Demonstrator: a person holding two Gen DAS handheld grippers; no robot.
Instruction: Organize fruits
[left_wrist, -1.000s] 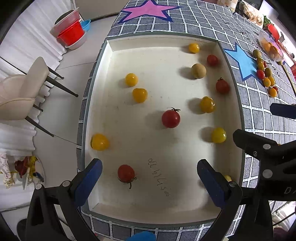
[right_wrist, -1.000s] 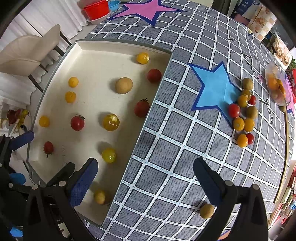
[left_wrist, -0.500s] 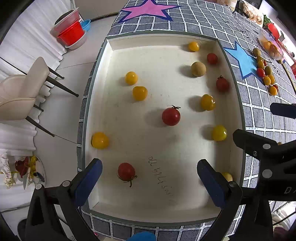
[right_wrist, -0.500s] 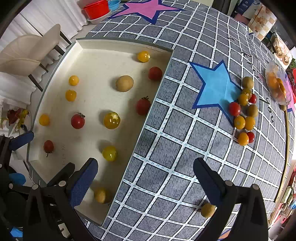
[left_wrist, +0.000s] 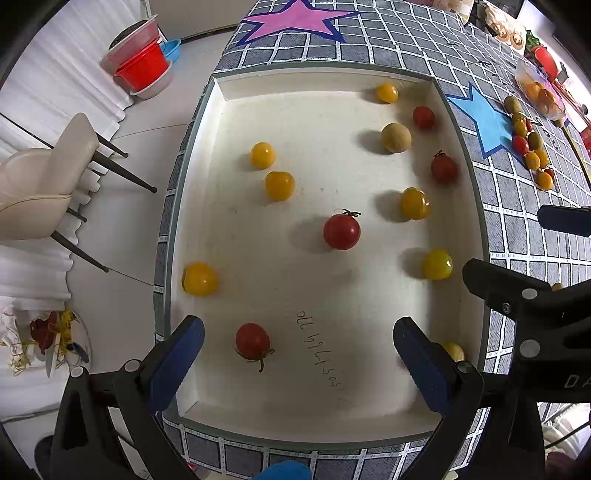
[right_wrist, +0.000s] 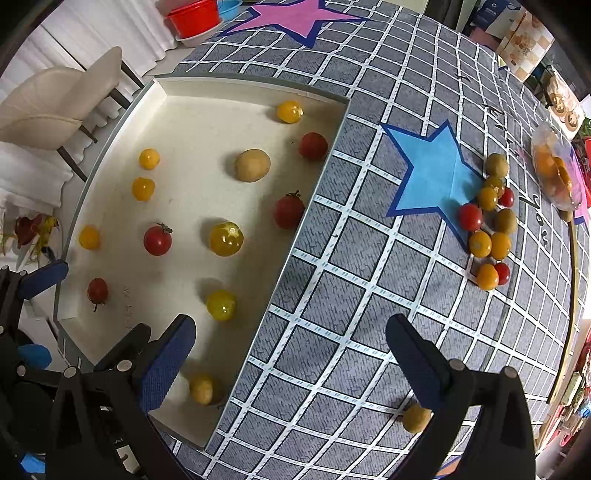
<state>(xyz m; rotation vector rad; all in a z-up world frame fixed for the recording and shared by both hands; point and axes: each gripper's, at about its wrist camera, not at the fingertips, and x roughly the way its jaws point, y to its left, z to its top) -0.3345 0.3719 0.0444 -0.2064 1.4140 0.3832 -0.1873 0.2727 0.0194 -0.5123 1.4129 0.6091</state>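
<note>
Grey checked cloth (right_wrist: 354, 258) covers my surface, pink star (right_wrist: 295, 18) far end, blue star (right_wrist: 432, 173) mid. White tray (left_wrist: 458, 206) sits on the left part of it, holding scattered fruits: red tomato with stem (left_wrist: 341, 232) mid-tray, another red one (left_wrist: 253, 340) near my left gripper (left_wrist: 295, 362), yellow ones (left_wrist: 279, 185) dotted around, one tan round fruit (left_wrist: 396, 137) toward the far right corner. Cluster of loose tomatoes (right_wrist: 487, 221) lies on the cloth just beside the blue star, well apart from the tray. One small tan fruit (right_wrist: 416, 417) sits on the cloth touching or just behind my right gripper's (right_wrist: 291, 354) right finger. Both jaws spread wide, empty. Left hovers over the tray's near end, right straddles the tray's right wall. Beige chair (left_wrist: 40, 177) and red tub (left_wrist: 142, 68) on the floor left.
</note>
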